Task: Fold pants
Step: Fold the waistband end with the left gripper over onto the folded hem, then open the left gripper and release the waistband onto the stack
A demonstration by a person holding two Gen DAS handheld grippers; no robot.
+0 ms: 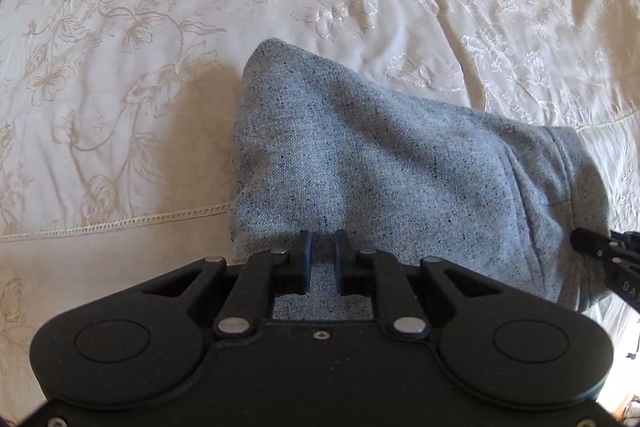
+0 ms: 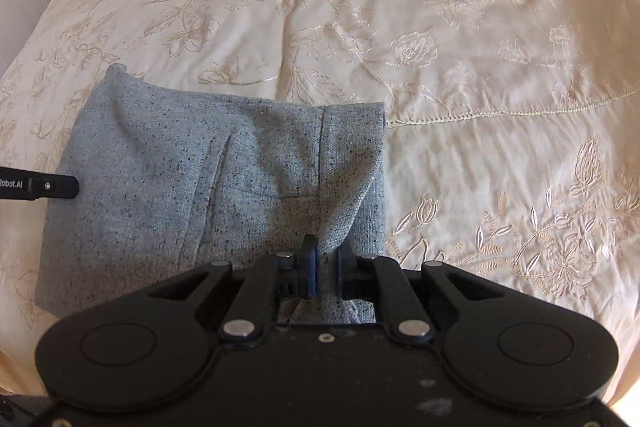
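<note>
Right wrist view: my right hand-held gripper (image 2: 327,259) clamps a fold of the speckled grey woven pants (image 2: 180,179); my left hand-held gripper (image 1: 322,247) pinches their near edge on the cream embroidered bed (image 2: 440,27).

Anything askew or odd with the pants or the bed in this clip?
Nothing damaged or spilled. The grey pants lie folded on the embroidered bedspread; the right tool pinches up a ridge of cloth at the waistband end, so that edge is bunched rather than flat.

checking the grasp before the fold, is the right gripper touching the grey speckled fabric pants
Touching. The right wrist view shows a raised ridge of the grey speckled fabric pants pinched between the right gripper's blue pads, pulled up off the cream embroidered bedspread.
</note>
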